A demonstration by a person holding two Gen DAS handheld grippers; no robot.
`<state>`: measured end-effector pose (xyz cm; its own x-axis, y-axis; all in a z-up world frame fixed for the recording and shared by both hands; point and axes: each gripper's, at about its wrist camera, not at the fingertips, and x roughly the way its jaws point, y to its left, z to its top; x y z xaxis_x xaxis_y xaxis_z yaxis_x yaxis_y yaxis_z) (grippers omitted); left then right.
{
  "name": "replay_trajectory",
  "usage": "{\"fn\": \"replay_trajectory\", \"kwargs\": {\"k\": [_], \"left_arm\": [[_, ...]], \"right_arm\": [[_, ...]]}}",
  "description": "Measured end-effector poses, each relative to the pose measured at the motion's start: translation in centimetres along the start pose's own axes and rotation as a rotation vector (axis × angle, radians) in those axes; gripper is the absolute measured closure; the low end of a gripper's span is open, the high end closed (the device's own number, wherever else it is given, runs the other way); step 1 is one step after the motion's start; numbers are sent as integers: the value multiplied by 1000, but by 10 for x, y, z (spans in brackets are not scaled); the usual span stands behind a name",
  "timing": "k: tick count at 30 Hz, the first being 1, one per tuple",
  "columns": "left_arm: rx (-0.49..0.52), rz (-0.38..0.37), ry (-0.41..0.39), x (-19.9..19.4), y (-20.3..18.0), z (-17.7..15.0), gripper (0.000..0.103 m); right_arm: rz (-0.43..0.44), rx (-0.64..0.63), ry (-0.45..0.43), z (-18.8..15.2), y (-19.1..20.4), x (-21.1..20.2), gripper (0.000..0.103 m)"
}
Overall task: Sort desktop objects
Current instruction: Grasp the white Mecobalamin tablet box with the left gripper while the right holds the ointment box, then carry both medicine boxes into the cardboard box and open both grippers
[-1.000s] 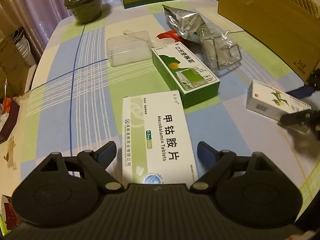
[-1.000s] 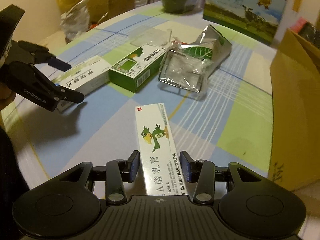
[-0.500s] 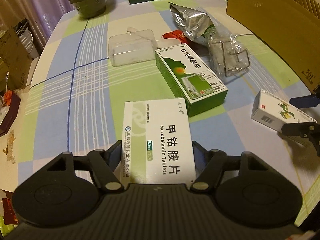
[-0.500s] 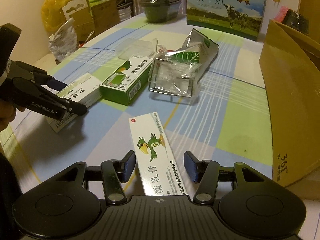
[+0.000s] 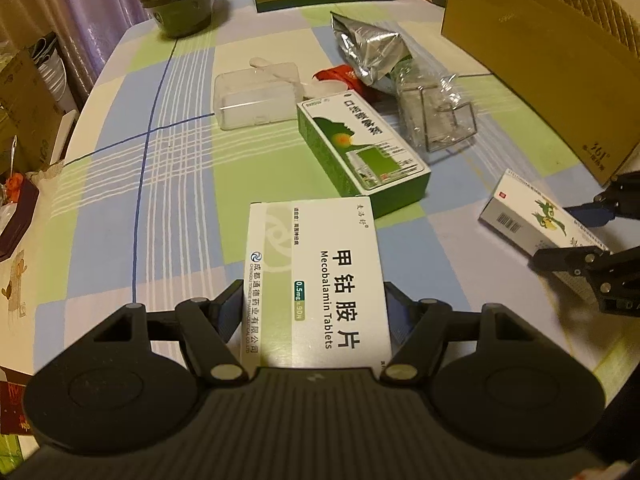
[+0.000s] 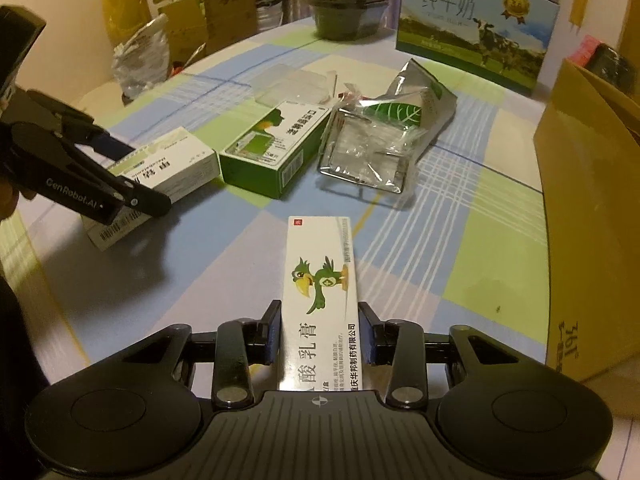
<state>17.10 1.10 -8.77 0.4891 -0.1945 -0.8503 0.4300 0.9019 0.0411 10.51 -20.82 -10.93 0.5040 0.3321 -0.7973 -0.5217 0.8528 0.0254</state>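
Left wrist view: left gripper (image 5: 314,314) closed on the near end of the white Mecobalamin box (image 5: 316,284), both fingers pressed against its long sides. Box flat over the checked tablecloth (image 5: 120,220), whether lifted or resting not clear. Just beyond its far right corner, the green box (image 5: 360,148), lying diagonally. Far left of the green box, a clear plastic case (image 5: 252,100). Far right of it, a silver foil bag (image 5: 372,56) and a crumpled clear wrapper (image 5: 436,116), touching each other. At the right edge, the right gripper (image 5: 576,236), its fingers on both sides of the parrot ointment box (image 5: 532,216). Behind, far right, a brown cardboard carton (image 5: 540,60).

Right wrist view: right gripper (image 6: 319,330) gripping the near part of the narrow parrot ointment box (image 6: 322,296), fingers tight on its two long sides. Box pointing away, far end toward the clear wrapper (image 6: 368,152). At left, the left gripper (image 6: 132,172) clamped on the white Mecobalamin box (image 6: 160,176), one finger over its far side, one along its near side. Green box (image 6: 276,152) just right of the white one, nearly touching. Foil bag (image 6: 412,100) behind the wrapper. Cardboard carton (image 6: 592,200) along the right side. Far end of the table: a milk carton box (image 6: 476,20) and a dark pot (image 6: 344,12).
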Motion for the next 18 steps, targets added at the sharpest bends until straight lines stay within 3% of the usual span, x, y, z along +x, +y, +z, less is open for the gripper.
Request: {"fn": "replay_trajectory", "kwargs": {"k": [8,18], "left_arm": [[-22,-22,-57,-36,-22,1,36],[-23,-74,-137,-78,-79,5,36]], "right_arm": [[-26,121,-59,0,-4,-37,68],[-109,227,-168,-2,-19,-106,68]]}}
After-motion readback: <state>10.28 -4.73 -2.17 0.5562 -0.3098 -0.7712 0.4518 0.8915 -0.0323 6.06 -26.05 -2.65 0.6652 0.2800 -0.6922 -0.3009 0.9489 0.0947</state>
